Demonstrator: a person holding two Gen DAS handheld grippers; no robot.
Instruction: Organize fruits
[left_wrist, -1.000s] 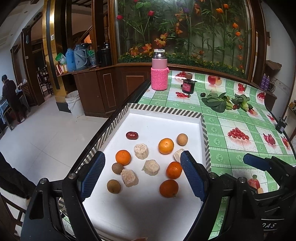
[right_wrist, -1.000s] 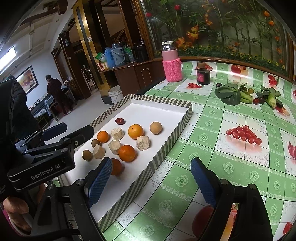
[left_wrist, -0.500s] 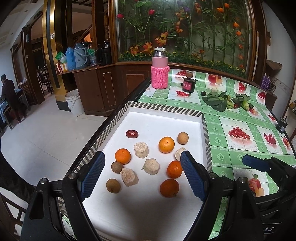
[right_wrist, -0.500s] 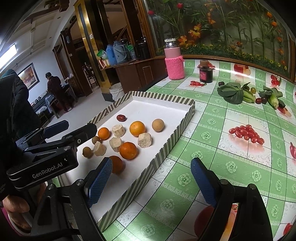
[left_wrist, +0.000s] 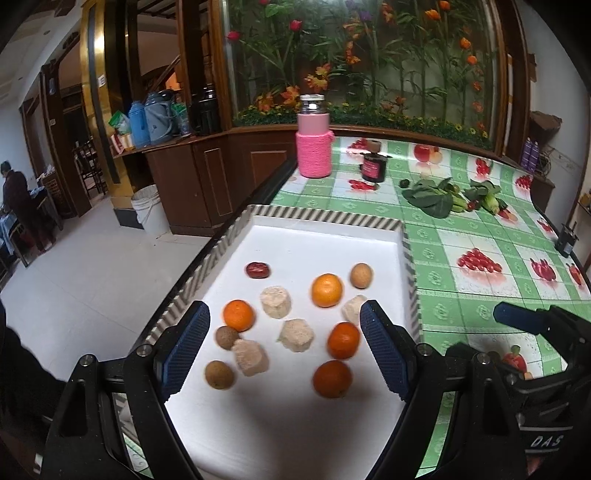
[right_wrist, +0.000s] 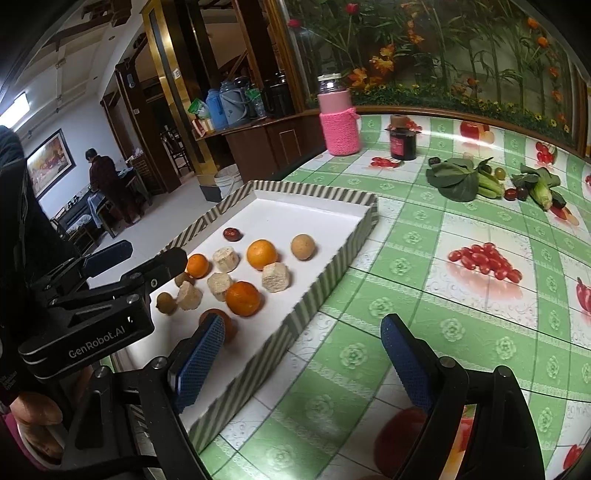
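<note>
A white tray (left_wrist: 325, 218) with striped walls (right_wrist: 314, 295) holds loose fruit: several oranges (left_wrist: 326, 290) (right_wrist: 262, 253), several pale cut chunks (left_wrist: 296, 335) (right_wrist: 275, 277), brown round longans (left_wrist: 361, 275) (right_wrist: 303, 246) and one dark red date (left_wrist: 258, 270) (right_wrist: 232, 233). My left gripper (left_wrist: 284, 350) hovers open above the tray's near half, nothing between its blue pads. My right gripper (right_wrist: 301, 365) stands open over the tray's right wall and the green cloth, holding nothing. Each gripper shows at the edge of the other's view.
A green fruit-print tablecloth (right_wrist: 461, 302) covers the table. Farther back stand a pink knit-sleeved bottle (left_wrist: 314, 147), a dark jar (left_wrist: 373, 166) and leafy vegetables with corn (right_wrist: 480, 181). The table's left edge drops to a white floor (left_wrist: 74, 273); a person (right_wrist: 107, 184) stands far off.
</note>
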